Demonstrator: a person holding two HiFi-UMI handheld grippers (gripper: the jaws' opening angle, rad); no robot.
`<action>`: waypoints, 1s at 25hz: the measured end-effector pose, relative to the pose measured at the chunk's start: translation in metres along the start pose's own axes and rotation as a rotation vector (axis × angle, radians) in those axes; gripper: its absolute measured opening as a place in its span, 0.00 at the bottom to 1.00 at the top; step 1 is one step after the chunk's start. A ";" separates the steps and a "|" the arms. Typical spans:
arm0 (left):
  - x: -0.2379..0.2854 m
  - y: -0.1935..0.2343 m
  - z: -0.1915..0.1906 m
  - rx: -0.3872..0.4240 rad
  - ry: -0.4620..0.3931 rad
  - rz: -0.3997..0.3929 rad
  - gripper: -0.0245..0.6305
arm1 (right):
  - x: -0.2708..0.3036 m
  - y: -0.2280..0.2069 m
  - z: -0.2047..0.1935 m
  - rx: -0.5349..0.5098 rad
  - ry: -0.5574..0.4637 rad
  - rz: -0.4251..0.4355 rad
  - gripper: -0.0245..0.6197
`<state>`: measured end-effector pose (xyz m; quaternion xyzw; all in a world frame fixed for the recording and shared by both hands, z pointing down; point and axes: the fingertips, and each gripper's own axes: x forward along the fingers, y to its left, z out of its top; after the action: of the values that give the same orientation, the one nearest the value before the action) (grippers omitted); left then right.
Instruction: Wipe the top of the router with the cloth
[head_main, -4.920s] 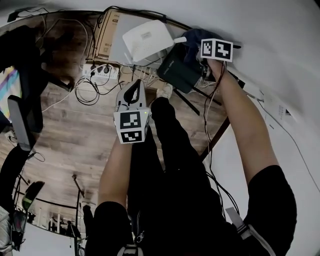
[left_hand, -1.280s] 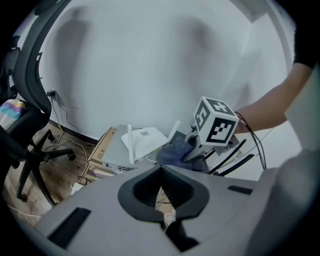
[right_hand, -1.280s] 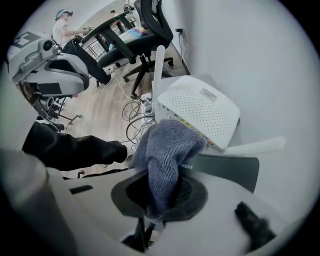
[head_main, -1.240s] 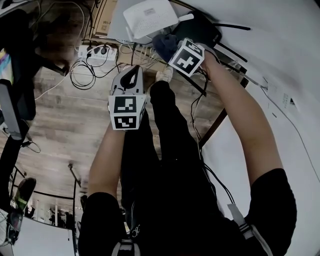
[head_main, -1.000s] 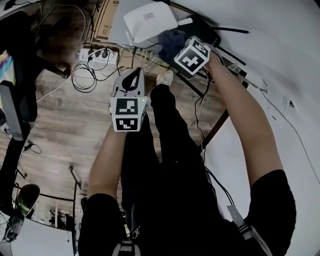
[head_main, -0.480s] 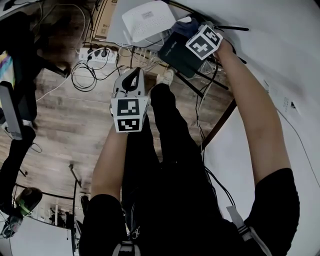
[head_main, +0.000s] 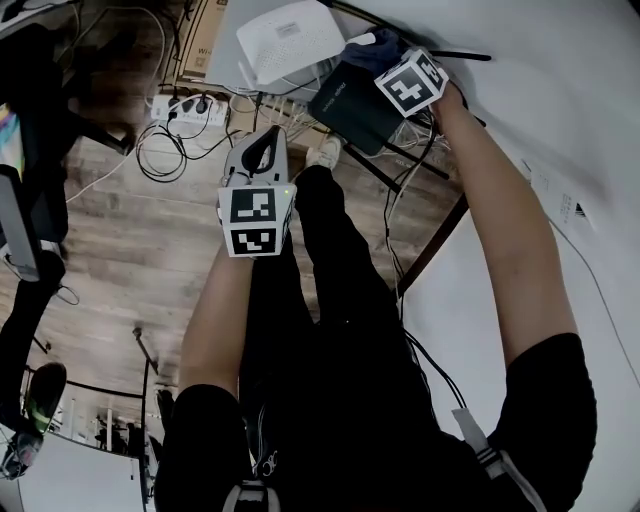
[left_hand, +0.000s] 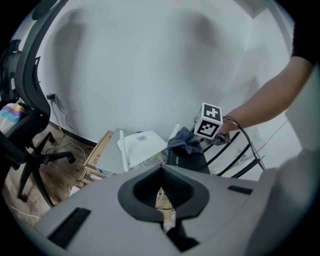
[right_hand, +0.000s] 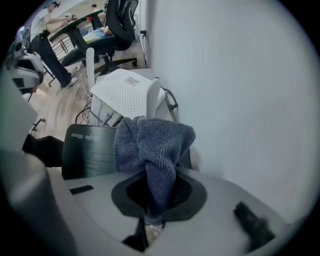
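Observation:
A black router (head_main: 352, 97) lies flat beside a white router (head_main: 288, 38) by the wall. My right gripper (head_main: 388, 62) is shut on a blue-grey cloth (head_main: 374, 50), which rests on the black router's far end. In the right gripper view the cloth (right_hand: 152, 145) bunches out of the jaws over the black router (right_hand: 90, 150), with the white router (right_hand: 127, 95) behind. My left gripper (head_main: 266, 145) hangs apart over the floor, shut and holding nothing. From the left gripper view (left_hand: 167, 222) I see the black router (left_hand: 187, 159) and cloth (left_hand: 184, 141).
A power strip (head_main: 185, 104) with tangled cables lies on the wooden floor left of the routers. A cardboard box (head_main: 197, 45) stands under the white router. An office chair (left_hand: 22, 135) is at the left. The white wall (head_main: 560, 90) is close on the right. The person's shoe (head_main: 322, 153) is near the routers.
Over the last second my right gripper carried the cloth from the black router's edge by the white router across to its far right end. The left gripper stayed put.

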<state>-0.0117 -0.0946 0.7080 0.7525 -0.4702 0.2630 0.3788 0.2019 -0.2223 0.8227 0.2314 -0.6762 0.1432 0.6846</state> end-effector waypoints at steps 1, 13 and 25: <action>0.000 -0.001 0.001 -0.001 -0.001 -0.001 0.05 | -0.001 0.004 -0.001 0.004 -0.007 0.009 0.11; 0.006 -0.007 0.000 -0.002 0.005 -0.014 0.05 | -0.013 0.063 -0.006 -0.040 -0.018 0.160 0.11; 0.003 -0.006 -0.001 0.011 0.010 -0.020 0.05 | -0.032 0.154 -0.032 -0.252 0.058 0.324 0.11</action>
<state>-0.0050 -0.0936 0.7093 0.7579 -0.4592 0.2656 0.3796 0.1495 -0.0714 0.8107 0.0280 -0.6972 0.1724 0.6953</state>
